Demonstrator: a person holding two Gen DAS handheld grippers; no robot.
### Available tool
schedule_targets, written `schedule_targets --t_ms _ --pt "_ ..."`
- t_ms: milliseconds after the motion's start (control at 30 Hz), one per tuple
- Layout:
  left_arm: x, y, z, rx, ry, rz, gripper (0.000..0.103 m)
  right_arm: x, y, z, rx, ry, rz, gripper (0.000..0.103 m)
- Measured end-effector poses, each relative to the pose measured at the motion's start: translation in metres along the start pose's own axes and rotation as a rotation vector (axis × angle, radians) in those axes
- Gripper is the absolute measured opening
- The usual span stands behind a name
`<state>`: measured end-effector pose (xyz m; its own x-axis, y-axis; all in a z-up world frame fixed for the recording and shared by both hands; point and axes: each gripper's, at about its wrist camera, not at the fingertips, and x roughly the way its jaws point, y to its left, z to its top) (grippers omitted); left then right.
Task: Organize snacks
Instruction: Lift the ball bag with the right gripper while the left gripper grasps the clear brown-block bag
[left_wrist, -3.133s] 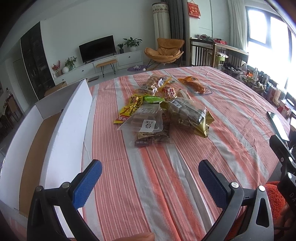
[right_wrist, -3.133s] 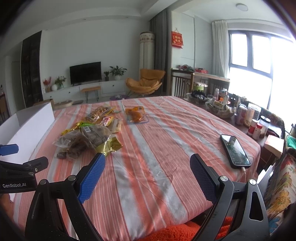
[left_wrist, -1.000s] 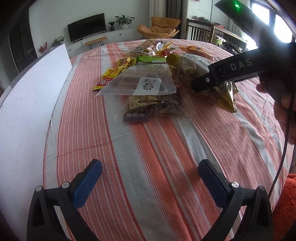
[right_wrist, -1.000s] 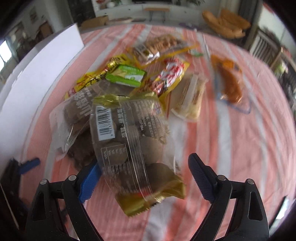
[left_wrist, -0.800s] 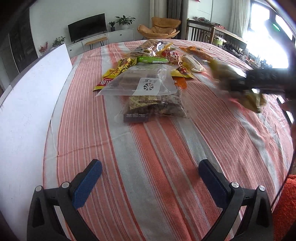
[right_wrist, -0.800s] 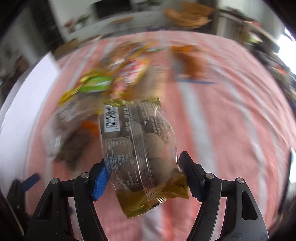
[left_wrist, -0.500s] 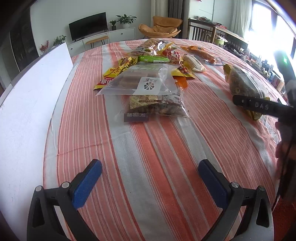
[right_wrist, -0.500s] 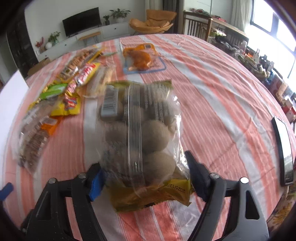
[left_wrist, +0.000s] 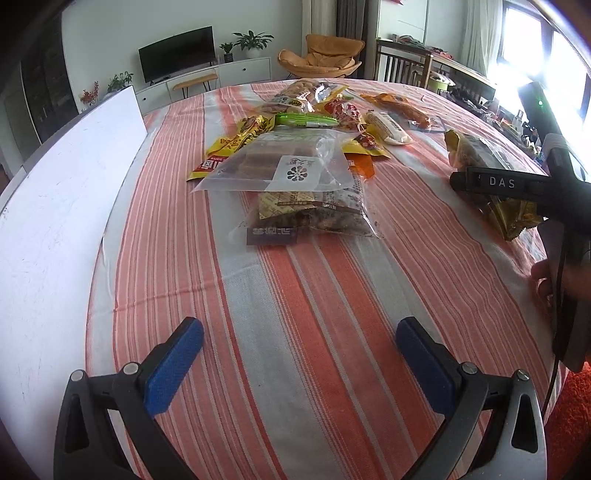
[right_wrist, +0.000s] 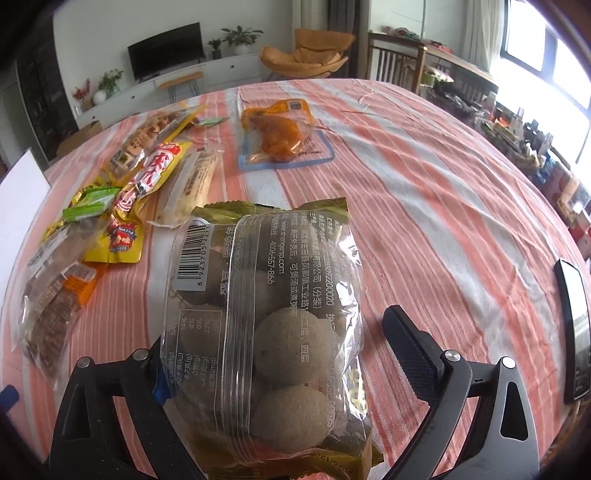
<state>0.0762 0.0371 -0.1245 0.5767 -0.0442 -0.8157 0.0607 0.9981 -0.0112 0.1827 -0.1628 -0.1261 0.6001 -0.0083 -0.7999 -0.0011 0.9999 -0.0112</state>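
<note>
A clear and gold bag of round brown snacks (right_wrist: 273, 325) lies on the striped tablecloth between the fingers of my right gripper (right_wrist: 280, 354). The jaws stand apart and the right pad does not touch the bag. The same bag (left_wrist: 484, 173) shows in the left wrist view behind my right gripper (left_wrist: 517, 184). My left gripper (left_wrist: 299, 362) is open and empty, low over the cloth near the front. A heap of snack packets (left_wrist: 295, 162) lies at the middle of the table.
A white box wall (left_wrist: 55, 206) stands along the left edge. A phone (right_wrist: 574, 332) lies at the right table edge. An orange snack in a blue-edged pouch (right_wrist: 280, 136) lies farther back. Bare striped cloth (left_wrist: 295, 295) lies between my left gripper and the heap.
My right gripper closed on the bag in the heap, carried it right to bare cloth, and its jaws have now opened wider around it. My left gripper stayed put.
</note>
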Motion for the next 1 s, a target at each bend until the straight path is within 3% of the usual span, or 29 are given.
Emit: schedule_targets --t_ms 1000 --pt "-0.0006 -0.0002 -0.0002 -0.006 -0.003 0.0 0.103 -0.0002 0.0001 -0.0001 0.001 0.001 0.0 0.097"
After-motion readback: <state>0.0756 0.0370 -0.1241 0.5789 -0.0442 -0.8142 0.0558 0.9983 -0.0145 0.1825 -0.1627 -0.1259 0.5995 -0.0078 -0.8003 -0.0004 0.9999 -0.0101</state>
